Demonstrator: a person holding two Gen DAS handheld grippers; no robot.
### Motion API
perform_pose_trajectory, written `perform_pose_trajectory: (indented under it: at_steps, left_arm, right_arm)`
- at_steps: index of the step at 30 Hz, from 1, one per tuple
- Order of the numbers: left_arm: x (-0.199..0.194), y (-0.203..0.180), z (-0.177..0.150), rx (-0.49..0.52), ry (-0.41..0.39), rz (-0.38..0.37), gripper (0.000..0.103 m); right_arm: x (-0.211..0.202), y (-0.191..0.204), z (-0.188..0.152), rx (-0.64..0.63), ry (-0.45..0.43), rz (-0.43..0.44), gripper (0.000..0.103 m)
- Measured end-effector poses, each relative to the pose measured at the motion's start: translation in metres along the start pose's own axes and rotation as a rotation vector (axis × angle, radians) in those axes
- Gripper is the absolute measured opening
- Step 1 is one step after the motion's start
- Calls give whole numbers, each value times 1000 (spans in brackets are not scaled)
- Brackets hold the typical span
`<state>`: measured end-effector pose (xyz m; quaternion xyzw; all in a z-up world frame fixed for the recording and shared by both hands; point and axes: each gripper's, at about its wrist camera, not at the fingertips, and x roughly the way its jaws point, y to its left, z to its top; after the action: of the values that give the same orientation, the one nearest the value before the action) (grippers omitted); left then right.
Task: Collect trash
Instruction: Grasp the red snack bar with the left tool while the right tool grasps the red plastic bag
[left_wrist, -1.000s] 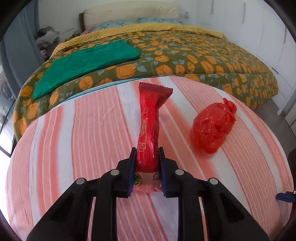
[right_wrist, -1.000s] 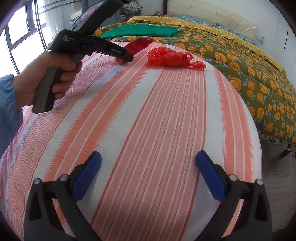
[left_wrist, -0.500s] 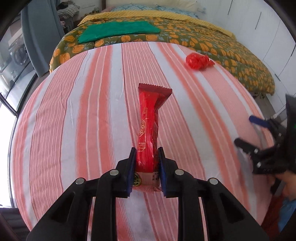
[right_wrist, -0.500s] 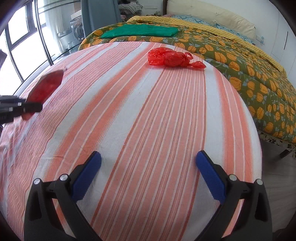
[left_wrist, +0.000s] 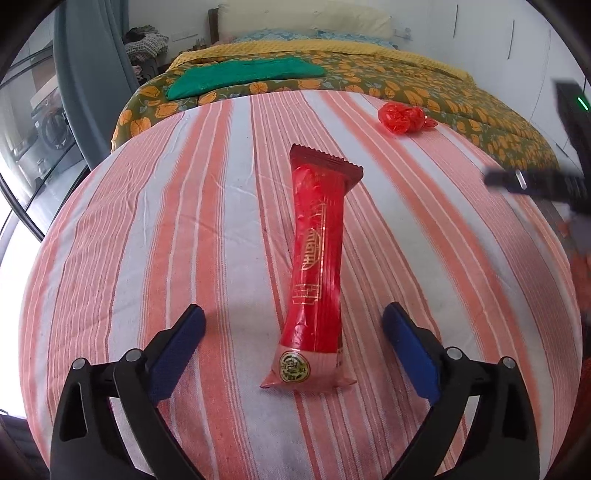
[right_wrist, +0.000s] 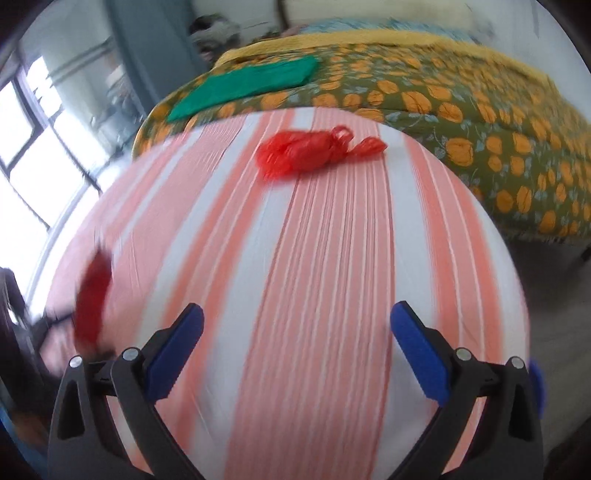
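My left gripper has its jaws wide apart; the wrapper lies loose on the striped counter at frame centre between them. My right gripper also gapes, the red bag lying upper centre, well apart.

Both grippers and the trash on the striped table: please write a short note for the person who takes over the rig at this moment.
Left gripper: open, holding nothing; the long red wrapper lies between its fingers on the striped table.
Right gripper: open, holding nothing, aimed at the crumpled red bag at the far side of the table, near the bed.
Done: no piece is held or binned in these views; no bin is visible.
Left: grasp the wrapper, grasp the bag, take both to the trash.
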<state>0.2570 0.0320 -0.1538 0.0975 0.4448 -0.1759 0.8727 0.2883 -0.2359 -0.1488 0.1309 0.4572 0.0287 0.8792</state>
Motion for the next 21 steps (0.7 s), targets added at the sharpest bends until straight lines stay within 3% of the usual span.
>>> perform_pose_trajectory:
  at_steps: [2,7,11,15,18,21]
  left_arm:
    - [1,0,0,-2,0,0,96]
    - [1,1,0,-4,1,0,97]
    - [2,3,0,-4,2,4,98]
    - [2,3,0,-4,2,2,98]
    - [2,4,-1,-6,2,0,98]
    - [2,4,0,-6,2,0,98]
  right_arm:
    - [24,-8,33,139,51,57,95]
    - [62,-23,85,369,6,78,96]
    - [85,-10,115,346,-17,57,97]
    - [99,18,124,168,-14,-60,96]
    - [99,37,115,-9,-18,-166,49]
    - [92,40,95,-84,-13,-103,48]
